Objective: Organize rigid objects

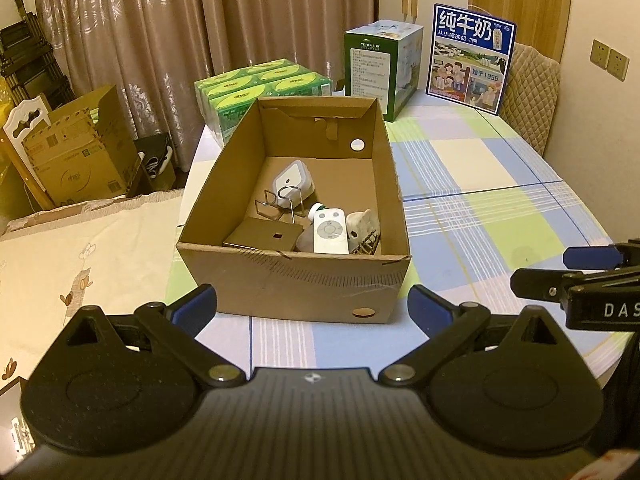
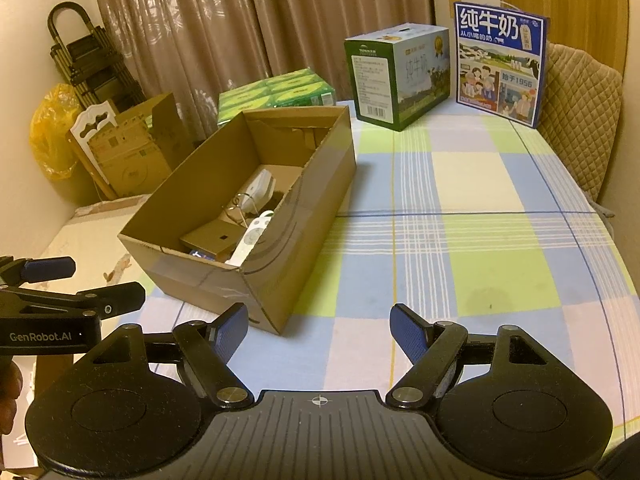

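**A:** Both your grippers are released and empty. The left gripper hovers just short of the cardboard box, jaws spread wide; the right gripper hangs over the checked tablecloth, beside the box's near corner, also spread.

**B:** And the things to sort?

**A:** All of them lie inside the box, bunched toward the near end. You have a white remote lying flat, a white square lidded container farther back, a wire clip leaning against it, a small brown card box at the near left, and a pale ceramic-looking figure touching the remote's right side. Something with a green cap sits behind the remote; you cannot tell what it is.

**B:** How will they handle?

**A:** By my judgement, all light and stiff. The remote looks smooth, likely slippery, so pinch it across its narrow width near the middle. The figure may chip; close gently on its body. The wire clip is thin and could snag on the container, so lift it straight up by its upright loop. The card box may dent; take it by opposite edges.

**B:** Any obstacle?

**A:** The box walls are tall, so come in from above.
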### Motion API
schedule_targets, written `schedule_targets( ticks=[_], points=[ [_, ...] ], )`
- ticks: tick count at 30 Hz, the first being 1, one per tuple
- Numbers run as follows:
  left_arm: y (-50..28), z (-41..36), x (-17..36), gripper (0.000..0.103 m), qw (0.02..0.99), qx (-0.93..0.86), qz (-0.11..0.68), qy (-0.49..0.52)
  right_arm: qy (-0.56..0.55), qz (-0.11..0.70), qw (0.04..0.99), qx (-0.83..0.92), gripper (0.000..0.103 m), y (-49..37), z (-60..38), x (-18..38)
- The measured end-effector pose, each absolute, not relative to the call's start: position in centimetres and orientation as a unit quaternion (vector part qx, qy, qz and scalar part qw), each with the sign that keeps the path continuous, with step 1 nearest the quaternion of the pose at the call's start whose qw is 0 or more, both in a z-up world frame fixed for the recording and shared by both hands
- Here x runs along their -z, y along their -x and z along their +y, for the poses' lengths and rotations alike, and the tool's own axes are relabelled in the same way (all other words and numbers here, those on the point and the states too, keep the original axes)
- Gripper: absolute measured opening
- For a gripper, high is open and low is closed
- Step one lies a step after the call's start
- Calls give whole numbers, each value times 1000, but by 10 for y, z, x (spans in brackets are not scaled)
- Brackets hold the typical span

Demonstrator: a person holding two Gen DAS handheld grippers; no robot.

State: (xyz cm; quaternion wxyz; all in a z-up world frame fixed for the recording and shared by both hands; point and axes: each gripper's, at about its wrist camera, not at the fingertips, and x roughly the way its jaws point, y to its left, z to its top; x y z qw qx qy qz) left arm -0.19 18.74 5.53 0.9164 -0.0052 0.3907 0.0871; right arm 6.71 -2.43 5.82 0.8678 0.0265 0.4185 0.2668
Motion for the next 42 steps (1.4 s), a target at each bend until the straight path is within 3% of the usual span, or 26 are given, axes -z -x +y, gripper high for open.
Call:
schedule_targets(
  ticks=[42],
  points=[
    [-7,188,-52,101,916,-84,393,6,-34,423,866,-264,75,-71,-25,-55]
  ],
)
